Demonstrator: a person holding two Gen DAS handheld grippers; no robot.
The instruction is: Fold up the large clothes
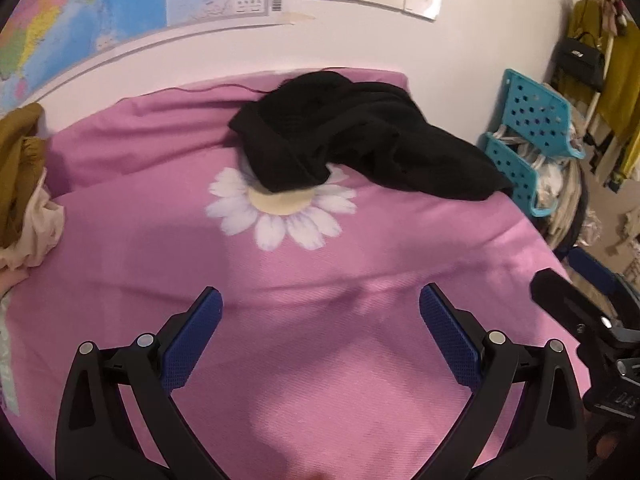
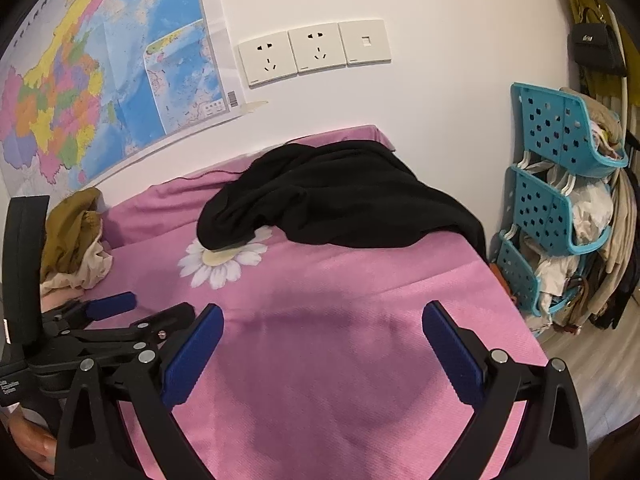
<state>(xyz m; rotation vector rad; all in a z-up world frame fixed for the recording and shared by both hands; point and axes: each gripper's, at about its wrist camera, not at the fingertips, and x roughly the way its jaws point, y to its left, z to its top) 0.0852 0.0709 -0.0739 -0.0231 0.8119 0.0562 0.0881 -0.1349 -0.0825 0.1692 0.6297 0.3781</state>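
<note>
Black and crumpled, the garment (image 1: 360,140) lies well ahead across the bed's (image 1: 320,264) far side, nearer the right hand-held gripper (image 2: 322,332), both the right and the left hand-held gripper (image 1: 320,312) spread wide and empty.

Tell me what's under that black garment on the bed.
The black garment lies crumpled on the pink bedspread, covering the upper part of the printed daisy. Its lower petals and part of the yellow center show; anything else beneath is hidden.
</note>
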